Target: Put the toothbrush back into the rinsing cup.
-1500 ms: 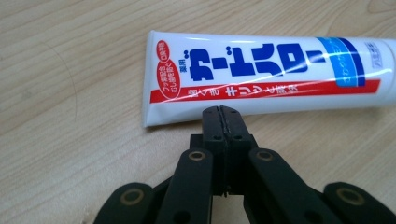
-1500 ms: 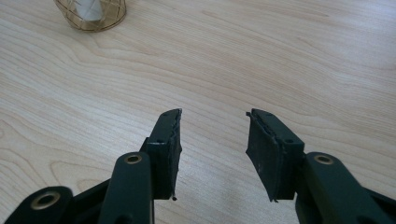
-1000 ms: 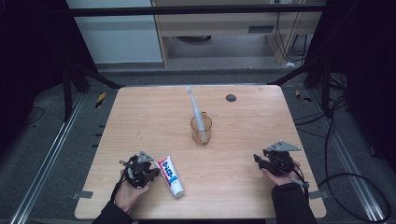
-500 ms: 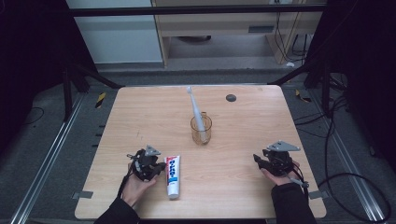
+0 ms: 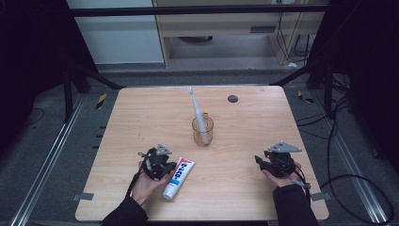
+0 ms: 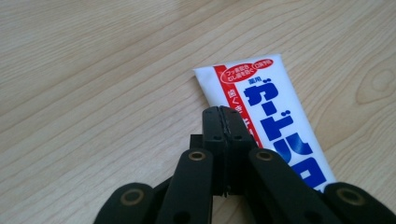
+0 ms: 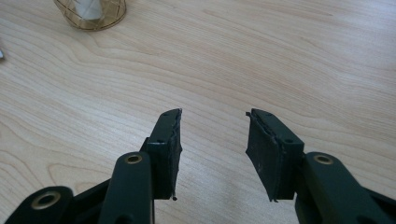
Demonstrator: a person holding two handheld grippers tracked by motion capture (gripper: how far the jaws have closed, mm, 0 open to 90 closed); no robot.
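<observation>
A white toothpaste tube (image 5: 179,178) with red and blue print lies flat on the wooden table (image 5: 141,117), near the front left. My left gripper (image 5: 165,165) is shut and empty, with its joined tips (image 6: 223,112) over the left edge of the tube (image 6: 275,102), near the flat crimped end. Whether the tips touch the tube cannot be told. At the front right, my right gripper (image 5: 261,161) rests open on the table, its jaws (image 7: 214,116) wide apart over bare wood.
An amber glass cup (image 5: 202,132) stands mid-table with a white toothbrush (image 5: 196,108) leaning out of it toward the back; the cup (image 7: 91,11) is far ahead of the right gripper's jaws. A small dark disc (image 5: 232,98) lies near the back edge.
My left gripper has moved right against the tube. The tube has swung clockwise, its far end now pointing right. The right gripper has stayed still.
</observation>
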